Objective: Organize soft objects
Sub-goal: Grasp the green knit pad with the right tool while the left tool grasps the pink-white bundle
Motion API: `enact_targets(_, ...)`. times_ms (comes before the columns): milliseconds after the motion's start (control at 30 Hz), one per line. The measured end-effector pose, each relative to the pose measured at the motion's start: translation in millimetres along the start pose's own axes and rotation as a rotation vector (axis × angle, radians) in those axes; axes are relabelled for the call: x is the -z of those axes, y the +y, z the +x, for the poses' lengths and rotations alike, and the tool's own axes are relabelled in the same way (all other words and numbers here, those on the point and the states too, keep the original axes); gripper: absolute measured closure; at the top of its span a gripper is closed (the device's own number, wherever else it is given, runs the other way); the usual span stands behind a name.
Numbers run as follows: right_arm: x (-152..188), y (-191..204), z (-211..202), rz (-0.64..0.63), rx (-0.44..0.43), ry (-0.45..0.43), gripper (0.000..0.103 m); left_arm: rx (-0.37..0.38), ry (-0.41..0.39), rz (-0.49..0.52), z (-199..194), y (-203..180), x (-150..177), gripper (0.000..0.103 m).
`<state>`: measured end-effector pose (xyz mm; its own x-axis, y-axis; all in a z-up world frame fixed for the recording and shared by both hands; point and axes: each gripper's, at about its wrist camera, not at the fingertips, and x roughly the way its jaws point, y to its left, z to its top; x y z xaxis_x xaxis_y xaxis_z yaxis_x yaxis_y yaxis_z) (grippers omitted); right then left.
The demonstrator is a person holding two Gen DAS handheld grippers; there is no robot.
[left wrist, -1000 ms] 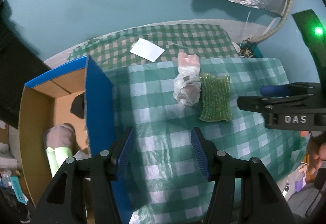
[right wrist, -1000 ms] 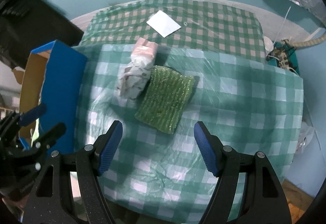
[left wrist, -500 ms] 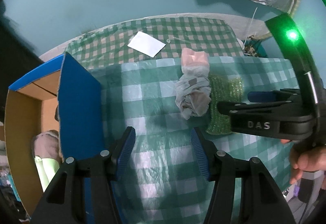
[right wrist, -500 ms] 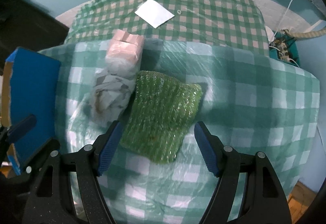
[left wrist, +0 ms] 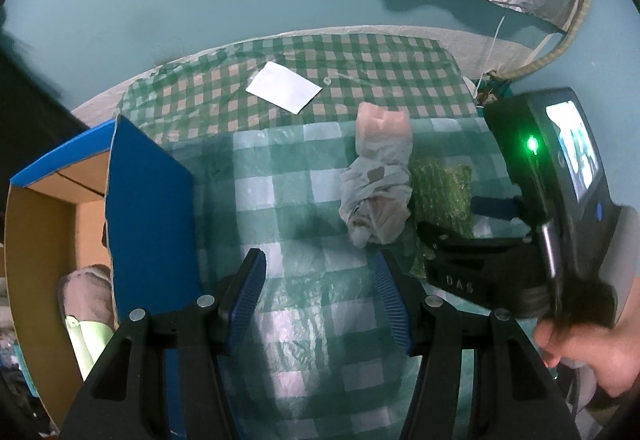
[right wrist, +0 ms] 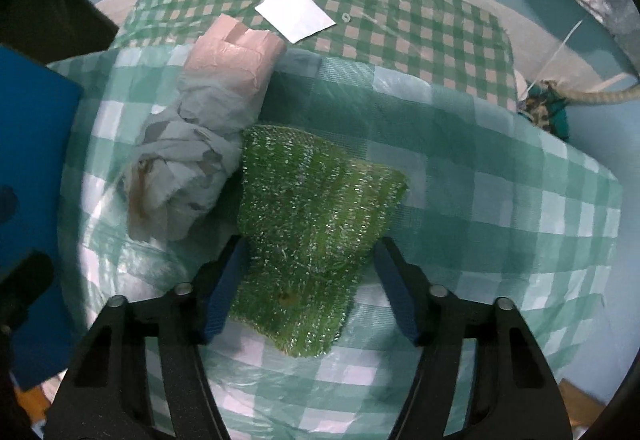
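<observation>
A green scrub pad (right wrist: 316, 216) lies flat on the checked tablecloth (right wrist: 500, 200). My right gripper (right wrist: 308, 288) points straight down over its near end. The jaws are closing with the pad between them; the left pad is at the pad's edge, and a gap remains on the right. A crumpled pale and pink bundle (right wrist: 200, 144) lies against the pad's left side. In the left wrist view the bundle (left wrist: 378, 192) and the green pad (left wrist: 442, 192) sit ahead. My left gripper (left wrist: 320, 284) stands open over bare cloth with nothing between its fingers.
A cardboard box with a blue flap (left wrist: 148, 200) stands at the table's left, with soft items (left wrist: 86, 292) inside. A white paper (left wrist: 284, 86) lies at the back. A person's hand (left wrist: 580, 352) holds the right gripper at the right edge.
My right gripper has sunk onto the green pad, and its jaws have narrowed around it. My left gripper has drifted a little nearer the bundle, still open.
</observation>
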<state>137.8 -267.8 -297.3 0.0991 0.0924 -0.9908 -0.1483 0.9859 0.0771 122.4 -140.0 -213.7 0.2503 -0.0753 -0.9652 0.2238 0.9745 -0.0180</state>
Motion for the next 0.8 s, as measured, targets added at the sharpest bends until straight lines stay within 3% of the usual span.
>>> enact_targets(33, 1.0, -0.5, -1.0, -0.006, 0.003, -0.006, 0.048, 0.003, -0.001, -0.001, -0.3, -0.3, -1.6, 0.045)
enact_targets(167, 4.8, -5.0, -5.3, -0.010, -0.018, -0.010, 0.084, 0.018, -0.002, 0.010, 2.4, -4.1, -8.8, 0.044)
enact_targets(267, 8.4, -10.8, -5.8, -0.003, -0.037, -0.002, 0.087, 0.031, -0.004, 0.016, 3.7, -7.8, -13.6, 0.032)
enact_targets(567, 22.0, -39.4, -11.8, 0.060, -0.059, 0.005, 0.090, 0.082, -0.011, 0.052, 11.3, -26.5, -31.2, 0.030)
enact_targets(800, 34.0, -58.5, -22.2, 0.098, -0.080, -0.019, 0.090, 0.076, 0.041, 0.067, 36.0, -34.5, -41.2, 0.030)
